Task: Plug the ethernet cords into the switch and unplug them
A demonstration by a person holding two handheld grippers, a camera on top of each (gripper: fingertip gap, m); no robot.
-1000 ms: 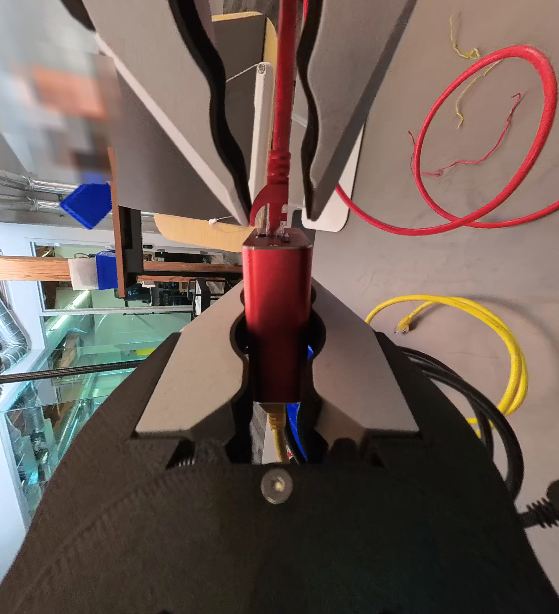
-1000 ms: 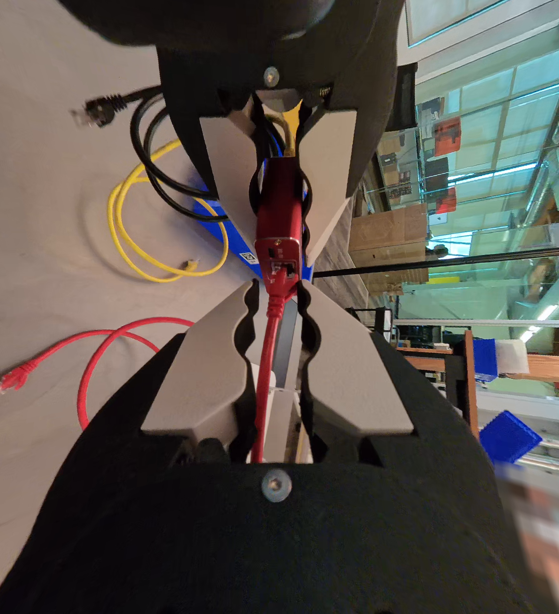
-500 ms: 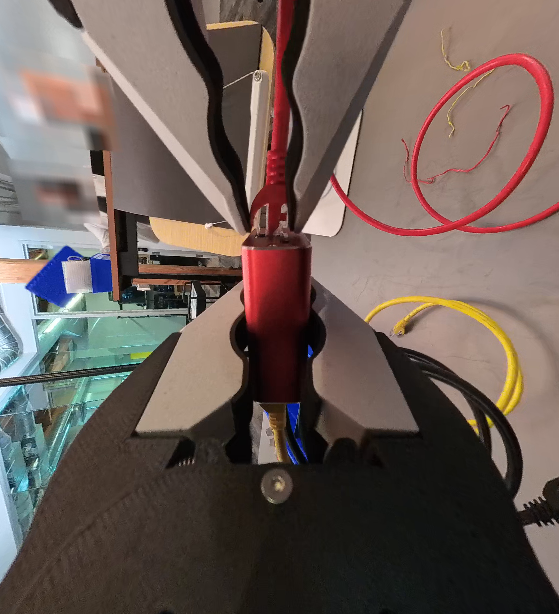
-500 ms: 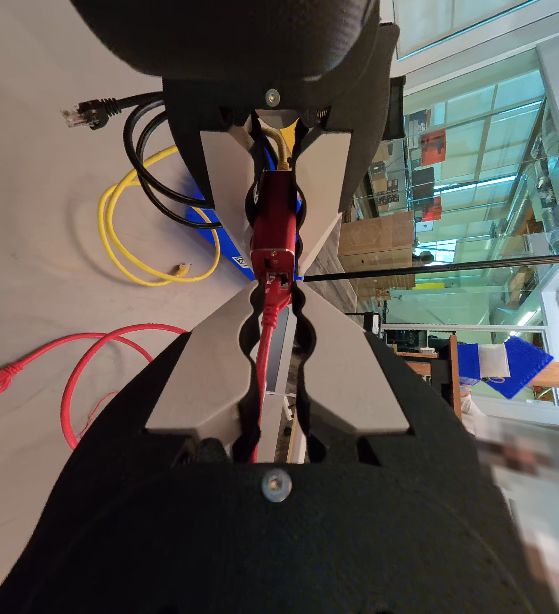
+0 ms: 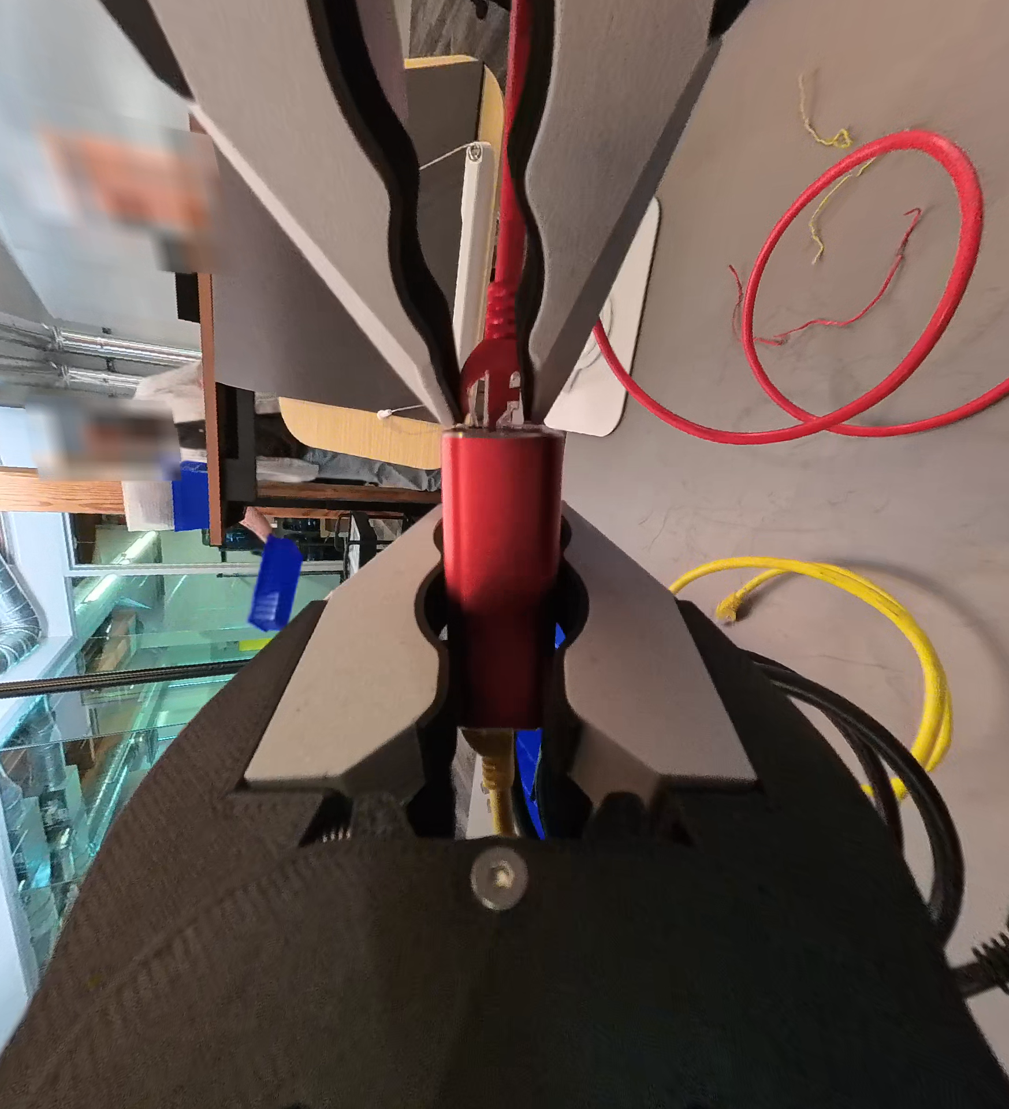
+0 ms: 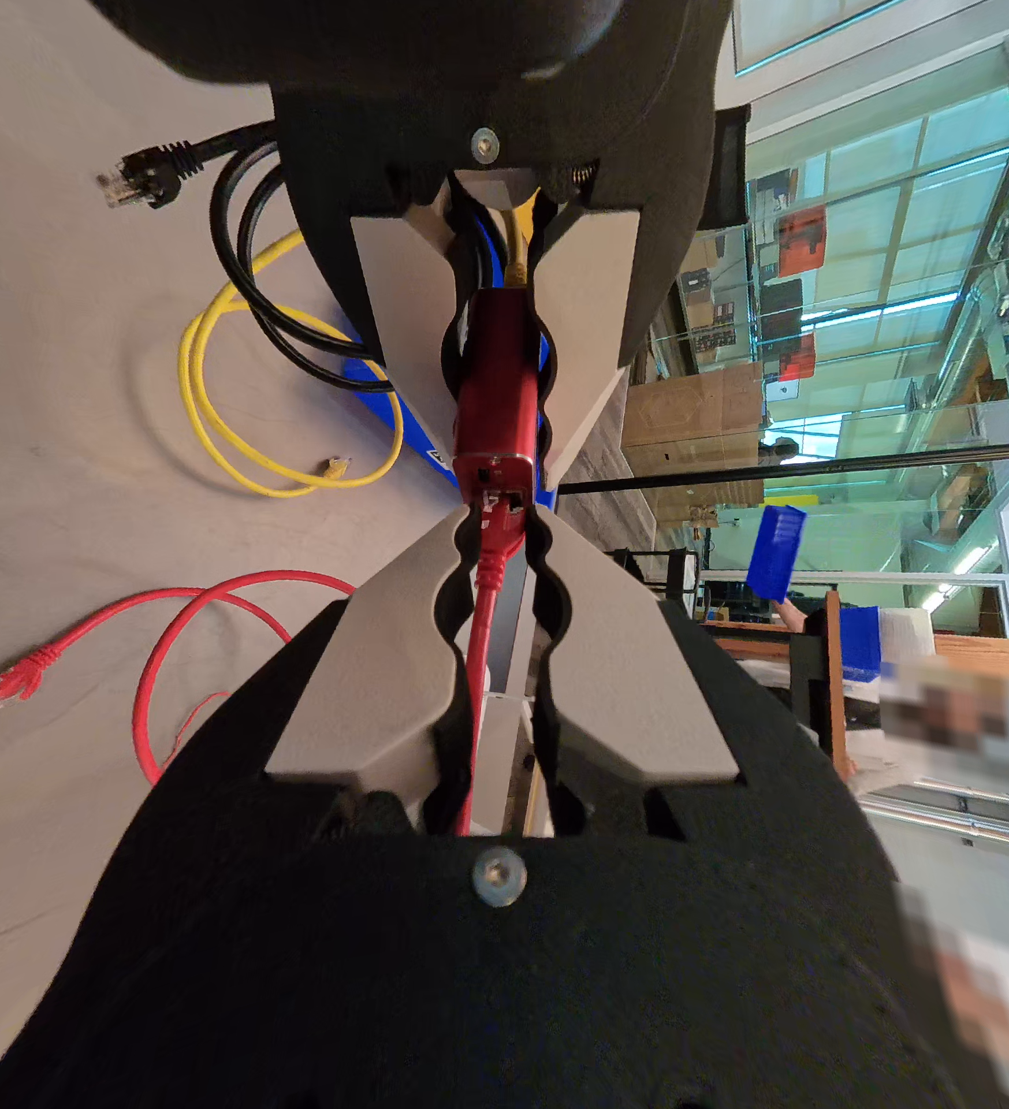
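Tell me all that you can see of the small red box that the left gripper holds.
The red box is a slim, oblong block with rounded edges and a shiny, metal-like skin. The left gripper clamps it by its long sides, off the grey table. A red plug sits in a port on one end, between the right gripper's fingertips; a yellow plug enters the opposite end.

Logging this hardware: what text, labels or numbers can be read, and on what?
None is readable.
Red switch: tiny marks by its port, too small.
White label on the blue item behind it: mostly hidden.
Posters behind the glass: blurred.
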